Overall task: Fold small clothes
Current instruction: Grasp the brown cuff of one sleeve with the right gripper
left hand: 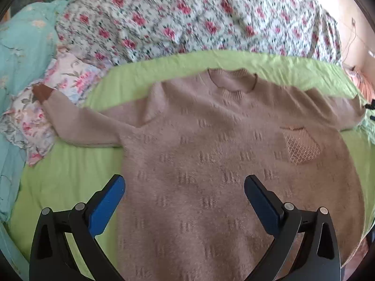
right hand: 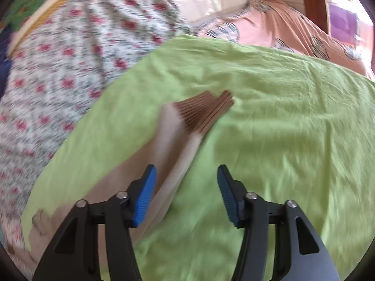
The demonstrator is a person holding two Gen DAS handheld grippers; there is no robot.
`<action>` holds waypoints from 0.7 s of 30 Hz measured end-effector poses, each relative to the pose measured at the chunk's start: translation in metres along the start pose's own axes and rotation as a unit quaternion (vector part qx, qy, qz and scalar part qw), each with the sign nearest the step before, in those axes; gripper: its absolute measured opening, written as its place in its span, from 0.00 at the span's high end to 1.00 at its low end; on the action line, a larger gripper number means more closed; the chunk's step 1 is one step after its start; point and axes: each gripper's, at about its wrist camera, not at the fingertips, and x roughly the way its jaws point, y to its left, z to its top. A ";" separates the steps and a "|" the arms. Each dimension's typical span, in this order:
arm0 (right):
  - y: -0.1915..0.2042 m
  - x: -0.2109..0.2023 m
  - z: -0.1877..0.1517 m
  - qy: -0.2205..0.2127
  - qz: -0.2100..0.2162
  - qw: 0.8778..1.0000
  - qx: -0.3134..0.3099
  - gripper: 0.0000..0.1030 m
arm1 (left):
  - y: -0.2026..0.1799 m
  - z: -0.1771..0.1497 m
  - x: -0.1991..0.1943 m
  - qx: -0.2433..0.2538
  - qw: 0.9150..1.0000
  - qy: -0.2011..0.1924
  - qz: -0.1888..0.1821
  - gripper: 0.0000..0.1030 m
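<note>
Basically, the sweater (left hand: 211, 152) lies flat and face up on the green sheet (left hand: 70, 175) of the bed, collar toward the flowered quilt (left hand: 175, 11), both sleeves spread out to the sides. No fold looks started yet.

Left hand-held gripper (left hand: 185, 185) hangs over the lower body of the sweater, jaws wide apart, nothing between them. Right hand-held gripper (right hand: 186, 175) has jaws partly apart and empty too; the sleeve (right hand: 173, 140) runs up just ahead of its left finger, ending in the brown ribbed cuff (right hand: 206, 110). Neither one grips cloth.

Risks, as I judge them:
- Right jaws sit beside the sleeve, not around it. Closing here may pinch the sheet or only the sleeve edge, and the sleeve slips out mid-fold.
- Knit is thick and soft; a shallow pinch may drag the whole sweater sideways and wrinkle the body.
- Grabbing the sheet along with the knit would lift the bedding and spoil the layout.
- Right view is motion-blurred, so aim on the cuff looks unsure.

View differences: left camera shows the whole sweater, collar, chest pocket (left hand: 301, 147) and far left cuff (left hand: 42, 92) resting on a flowered pillow (left hand: 68, 79). Right camera shows only the one sleeve and cuff close up, plus a peach cloth (right hand: 293, 30) beyond the sheet.
</note>
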 end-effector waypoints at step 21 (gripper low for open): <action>0.216 -0.049 -0.129 0.086 0.277 0.949 -0.122 0.93 | 0.014 -0.009 0.044 -0.036 0.998 0.035 -0.035 0.01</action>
